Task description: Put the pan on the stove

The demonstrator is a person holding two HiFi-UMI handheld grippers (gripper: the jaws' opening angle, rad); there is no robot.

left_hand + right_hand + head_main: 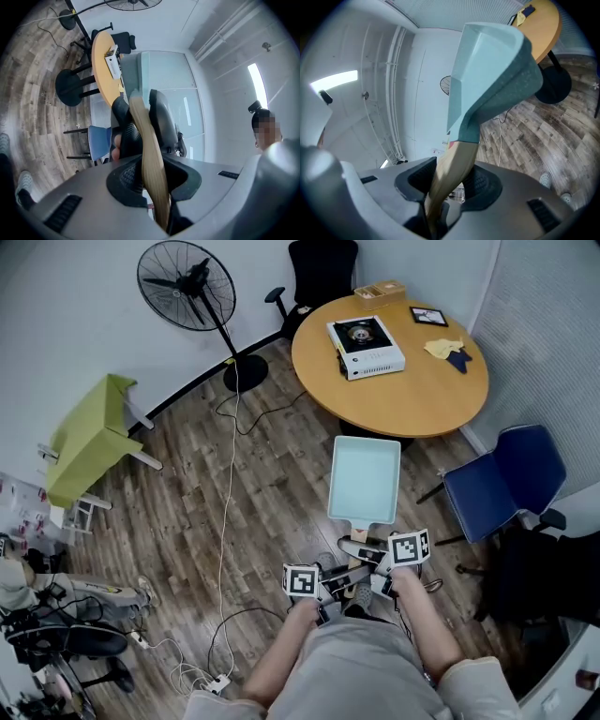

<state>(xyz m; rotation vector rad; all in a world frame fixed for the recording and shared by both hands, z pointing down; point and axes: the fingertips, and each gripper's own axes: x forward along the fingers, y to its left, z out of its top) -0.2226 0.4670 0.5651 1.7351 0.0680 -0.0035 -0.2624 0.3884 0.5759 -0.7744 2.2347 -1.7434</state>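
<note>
A square pale-teal pan (364, 479) with a wooden handle (359, 534) hangs level over the wood floor in front of me. Both grippers hold that handle: my left gripper (339, 577) from the lower left and my right gripper (371, 557) from the right. In the left gripper view the handle (146, 154) runs upright between the shut jaws of the left gripper (140, 119). In the right gripper view the pan (490, 70) tilts up from the handle (451, 171), which the right gripper (450, 176) clamps. The white stove (366, 346) sits far off on the round table (412, 399).
A blue chair (502, 484) stands right of the pan, beside the table. A standing fan (187, 282), its cable (228, 493) along the floor, and a green table (89, 442) are to the left. A person (265, 124) stands behind me.
</note>
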